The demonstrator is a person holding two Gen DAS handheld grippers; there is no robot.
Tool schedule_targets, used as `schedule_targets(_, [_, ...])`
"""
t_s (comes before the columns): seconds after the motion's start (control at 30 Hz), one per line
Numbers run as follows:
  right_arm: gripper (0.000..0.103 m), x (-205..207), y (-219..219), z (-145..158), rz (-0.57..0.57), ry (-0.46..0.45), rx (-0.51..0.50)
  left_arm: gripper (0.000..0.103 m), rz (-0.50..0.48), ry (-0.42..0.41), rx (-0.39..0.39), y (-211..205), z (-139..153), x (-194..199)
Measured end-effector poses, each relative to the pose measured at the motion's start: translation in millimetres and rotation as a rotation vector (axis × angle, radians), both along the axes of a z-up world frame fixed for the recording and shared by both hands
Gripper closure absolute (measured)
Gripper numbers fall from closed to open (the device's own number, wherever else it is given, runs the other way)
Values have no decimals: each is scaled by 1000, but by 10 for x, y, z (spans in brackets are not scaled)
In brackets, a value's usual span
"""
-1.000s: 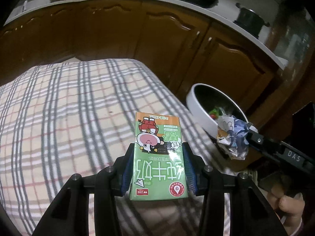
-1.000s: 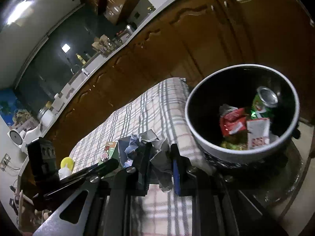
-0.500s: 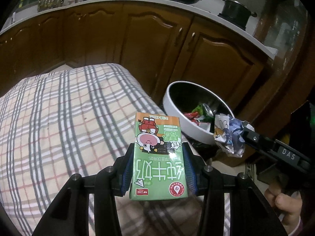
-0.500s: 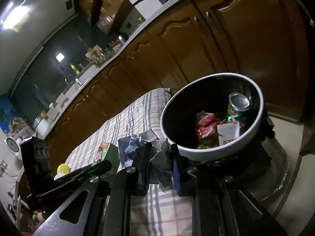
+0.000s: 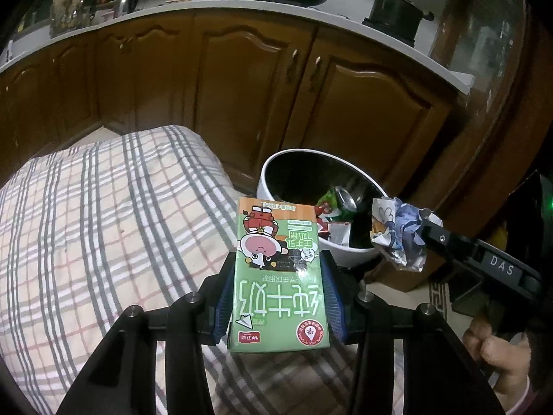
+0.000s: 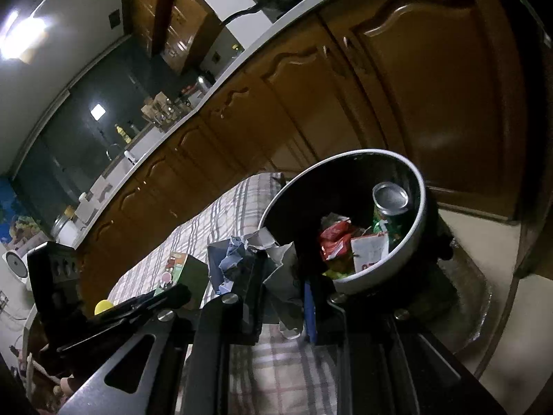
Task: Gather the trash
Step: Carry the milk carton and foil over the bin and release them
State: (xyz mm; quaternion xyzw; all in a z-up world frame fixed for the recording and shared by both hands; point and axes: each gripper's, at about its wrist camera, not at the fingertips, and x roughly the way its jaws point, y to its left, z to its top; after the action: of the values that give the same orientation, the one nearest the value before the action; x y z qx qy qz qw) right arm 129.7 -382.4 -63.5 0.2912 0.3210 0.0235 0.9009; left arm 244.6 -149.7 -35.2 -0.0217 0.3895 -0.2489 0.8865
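My left gripper is shut on a green milk carton and holds it above the checked cloth, short of the bin. My right gripper is shut on a crumpled paper ball, also seen in the left wrist view, beside the bin's near rim. The round white bin stands on the floor off the cloth's end. It holds a green can, a red wrapper and other scraps.
Brown cabinet doors run close behind the bin under a white counter with a wok and a pot. The left gripper and its carton show at the left of the right wrist view. A patterned mat lies on the floor.
Both grippers have moved toward the bin with their loads. The bin now sits closer and more central in both views.
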Motion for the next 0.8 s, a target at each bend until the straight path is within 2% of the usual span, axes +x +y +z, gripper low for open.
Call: schedule_targets(0.8, [85,106,-339,136,-40,-16,-33,59,-45,-34,44,-475,74,287])
